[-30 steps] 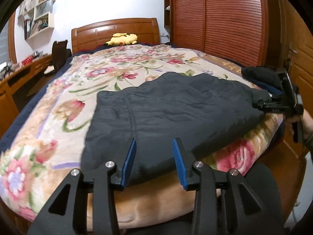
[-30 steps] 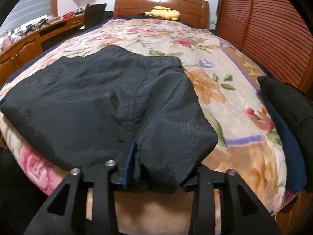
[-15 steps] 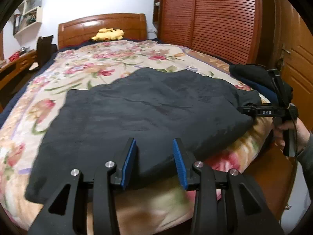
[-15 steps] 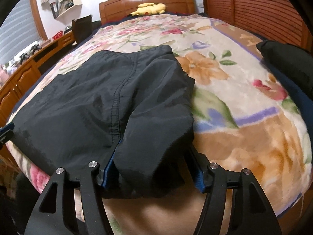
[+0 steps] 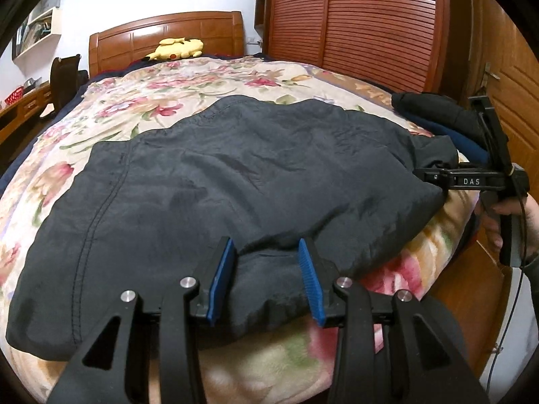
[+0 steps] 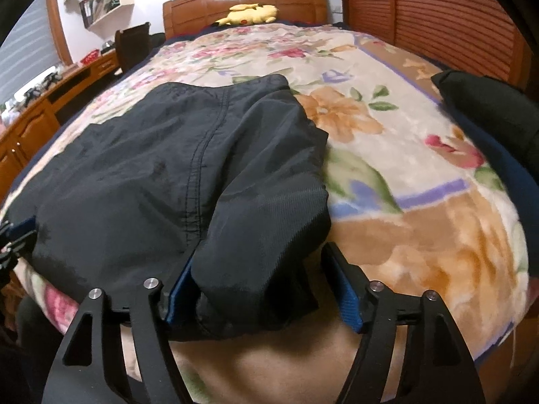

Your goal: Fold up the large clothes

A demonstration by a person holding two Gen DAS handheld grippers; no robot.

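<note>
1. The bed (image 5: 215, 80), covered by a floral blanket (image 6: 387, 141), carries everything; a wooden headboard (image 5: 161, 33) stands at its far edge with a yellow plush toy (image 6: 251, 13) before it.
2. The dark garment (image 5: 235, 175) lies spread flat across the near half of the bed, its hem draping over the near edge.
3. A second pile of dark and blue clothes (image 6: 488, 114) sits at the bed's right edge, apart from the garment.
4. The left hand-held gripper (image 5: 266, 277) is at the near edge, jaws partly apart with a fold of the garment's hem bulging between the blue pads; whether they pinch it I cannot tell.
5. The right hand-held gripper (image 6: 266, 289) is at the garment's right near corner, jaws opening: the cloth rests against the left pad (image 6: 178, 282) and the right pad stands clear, so the corner is released.
6. A hand (image 5: 505, 215) holds that gripper's handle.
</note>
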